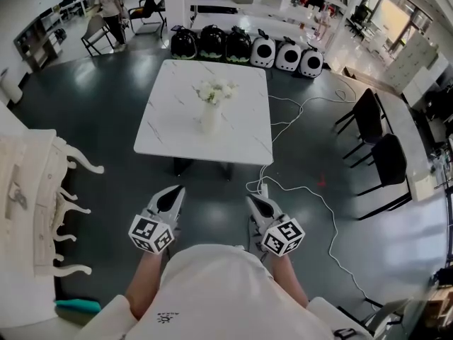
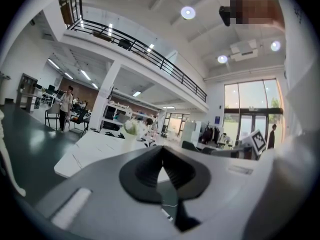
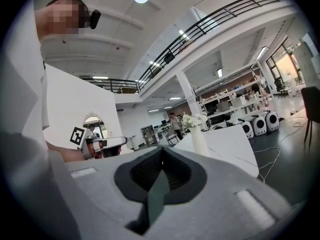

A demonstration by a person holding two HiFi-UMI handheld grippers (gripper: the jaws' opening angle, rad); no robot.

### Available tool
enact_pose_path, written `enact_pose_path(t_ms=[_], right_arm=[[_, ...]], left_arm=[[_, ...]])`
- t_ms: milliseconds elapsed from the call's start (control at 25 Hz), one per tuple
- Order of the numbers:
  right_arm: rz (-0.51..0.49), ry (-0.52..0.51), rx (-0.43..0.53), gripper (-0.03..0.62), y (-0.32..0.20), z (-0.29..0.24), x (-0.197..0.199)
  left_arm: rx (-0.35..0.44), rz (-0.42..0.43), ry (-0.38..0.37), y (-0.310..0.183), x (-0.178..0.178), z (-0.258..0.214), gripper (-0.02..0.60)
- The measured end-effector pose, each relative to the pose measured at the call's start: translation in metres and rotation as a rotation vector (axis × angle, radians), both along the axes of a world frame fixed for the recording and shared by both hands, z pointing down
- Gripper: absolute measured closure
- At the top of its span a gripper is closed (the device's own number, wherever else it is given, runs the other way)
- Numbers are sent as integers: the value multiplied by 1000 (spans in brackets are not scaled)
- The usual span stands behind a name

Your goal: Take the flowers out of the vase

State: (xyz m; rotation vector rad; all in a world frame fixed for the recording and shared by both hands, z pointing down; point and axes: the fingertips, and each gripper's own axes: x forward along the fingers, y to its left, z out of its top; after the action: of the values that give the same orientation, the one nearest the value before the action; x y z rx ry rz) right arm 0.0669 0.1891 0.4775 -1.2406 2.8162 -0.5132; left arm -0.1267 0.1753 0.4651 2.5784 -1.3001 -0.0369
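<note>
White flowers (image 1: 215, 91) stand in a slim white vase (image 1: 209, 121) near the middle of a white marble table (image 1: 166, 129). Both grippers are held low in front of the person, well short of the table's near edge and pointing toward it. My left gripper (image 1: 174, 190) is shut with nothing in it, and my right gripper (image 1: 254, 201) is shut and empty too. The left gripper view has the flowers (image 2: 131, 128) far off beyond the closed jaw tips (image 2: 162, 149). In the right gripper view the flowers (image 3: 194, 120) and vase (image 3: 200, 141) rise past the closed tips (image 3: 161, 152).
Two black chairs (image 1: 381, 160) stand to the right of the table. A white cable (image 1: 315, 198) snakes over the dark floor near the right gripper. Black and white pod-shaped units (image 1: 248, 48) line the floor behind the table. White ornate furniture (image 1: 35, 190) sits at the left.
</note>
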Motion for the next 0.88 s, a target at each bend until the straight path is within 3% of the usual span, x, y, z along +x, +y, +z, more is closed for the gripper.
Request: enact_pose_path(t_ms=[880], right_arm=[[21,28,-4,594,3,1,-40]], left_arm=[[-3,28,11,7,-38,9,592]])
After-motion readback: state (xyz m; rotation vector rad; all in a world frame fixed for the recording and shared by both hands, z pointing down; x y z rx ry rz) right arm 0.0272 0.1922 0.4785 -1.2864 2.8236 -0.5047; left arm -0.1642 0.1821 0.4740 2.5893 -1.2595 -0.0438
